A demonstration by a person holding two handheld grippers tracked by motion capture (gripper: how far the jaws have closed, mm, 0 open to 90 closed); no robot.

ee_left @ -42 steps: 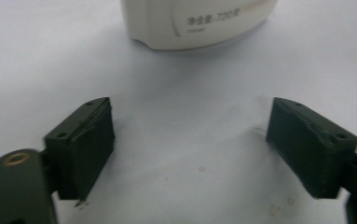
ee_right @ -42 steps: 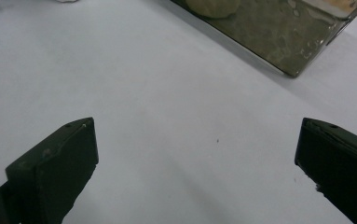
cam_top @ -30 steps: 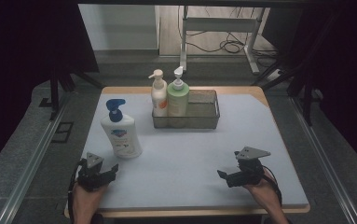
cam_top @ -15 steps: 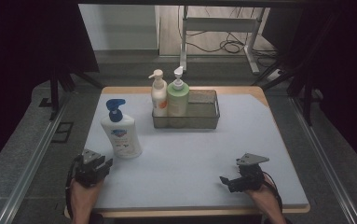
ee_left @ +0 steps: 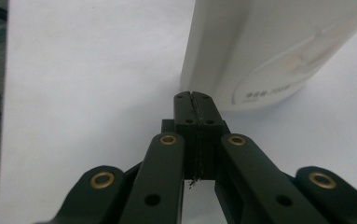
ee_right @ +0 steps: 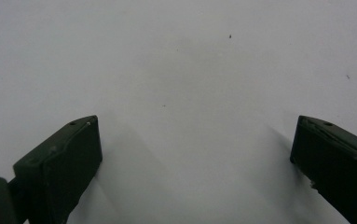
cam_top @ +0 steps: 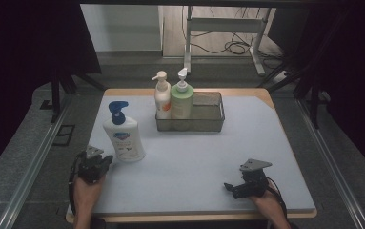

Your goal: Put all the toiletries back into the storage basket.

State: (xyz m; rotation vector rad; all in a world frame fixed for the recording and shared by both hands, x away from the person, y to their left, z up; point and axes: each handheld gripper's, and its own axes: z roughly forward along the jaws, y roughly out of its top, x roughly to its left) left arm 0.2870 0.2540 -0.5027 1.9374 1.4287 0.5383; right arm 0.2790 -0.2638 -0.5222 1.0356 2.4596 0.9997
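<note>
A: Left tool [cam_top: 103, 163] sits at the near left of the table [cam_top: 266, 143], its jaws pressed flat together with nothing between them. They have just been closing on air. In the left gripper view the joined tips [ee_left: 195, 108] point at the base of the white pump bottle [ee_left: 278, 46], just short of it.

B: And the bottle itself?

A: The white pump bottle [cam_top: 124, 136], the one with the blue pump, stands upright on the table just beside that tool, to its far right. Well apart from it, the wire basket [cam_top: 208, 119] at the far middle holds two other pump bottles, a cream one [cam_top: 162, 98] and a green one [cam_top: 181, 99], both in its left half.

B: What about the other hand?

A: Right tool [cam_top: 232, 188] rests low at the near right, jaws spread wide over bare table, holding nothing.

B: So which step is this?

A: I judge it the approach to the white bottle, before any grasp. With the jaws shut, no grip is possible yet.

B: Next move, then?

A: It calls for spreading the left jaws wider than the bottle's body, then easing them around it, low enough that it doesn't tip.
</note>
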